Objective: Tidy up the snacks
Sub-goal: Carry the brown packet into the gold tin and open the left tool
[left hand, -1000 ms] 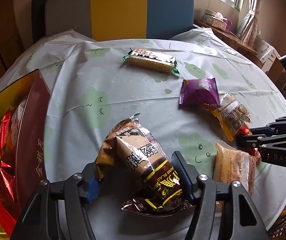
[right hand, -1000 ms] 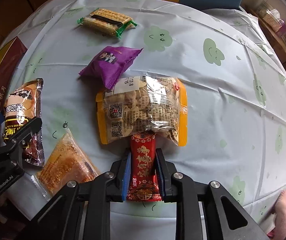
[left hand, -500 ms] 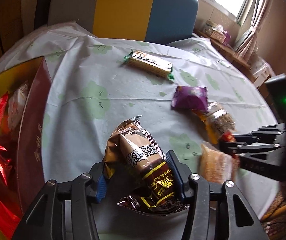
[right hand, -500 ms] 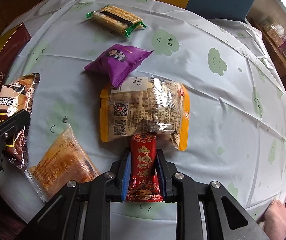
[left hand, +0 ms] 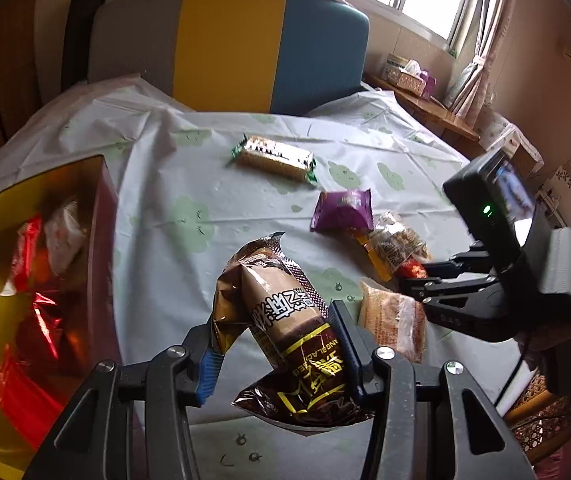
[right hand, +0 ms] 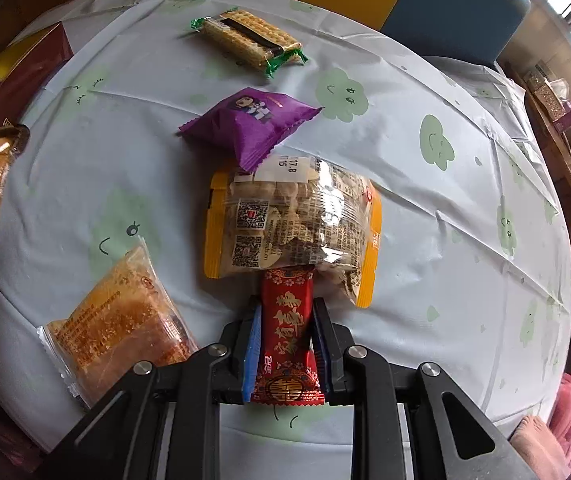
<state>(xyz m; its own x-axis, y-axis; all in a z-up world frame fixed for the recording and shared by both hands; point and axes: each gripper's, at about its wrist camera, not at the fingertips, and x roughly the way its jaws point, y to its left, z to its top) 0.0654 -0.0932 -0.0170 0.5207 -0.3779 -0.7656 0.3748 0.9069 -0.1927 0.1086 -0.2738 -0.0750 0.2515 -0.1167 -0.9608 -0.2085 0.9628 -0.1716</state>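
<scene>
Left wrist view. We hold the left gripper (left hand: 275, 344) angled down over the table (left hand: 165, 184), its jaws closing on the brown snack packet (left hand: 285, 320) that stands between them; both pads press the crumpled wrapper, and the packet appears lifted clear of the cloth. We judge the grip is taken across the packet's middle so that it hangs balanced for carrying. To the left of the jaws, close by, stands the open red-and-gold box (left hand: 101, 216), with red foil packets already inside; it is presumably where the snacks are gathered. Ahead of the jaws lie the cracker pack (left hand: 273, 158) and the purple packet (left hand: 341, 212). To the right of the jaws sit the orange cake packet (left hand: 393, 320) and the right gripper (left hand: 409, 276), low over the table.

Right wrist view. We see the right gripper's jaws clamped together on the slim red candy wrapper (right hand: 287, 332), which runs lengthwise between the pads. Its far end touches, or slips just under, the clear nut bag (right hand: 293, 224) directly ahead of the jaws; we cannot tell which. Farther ahead lies the purple packet, overlapping the bag's far edge, and beyond it the cracker pack. The orange cake packet lies just left of the jaws. We judge that both grippers now carry a load for the box.
</scene>
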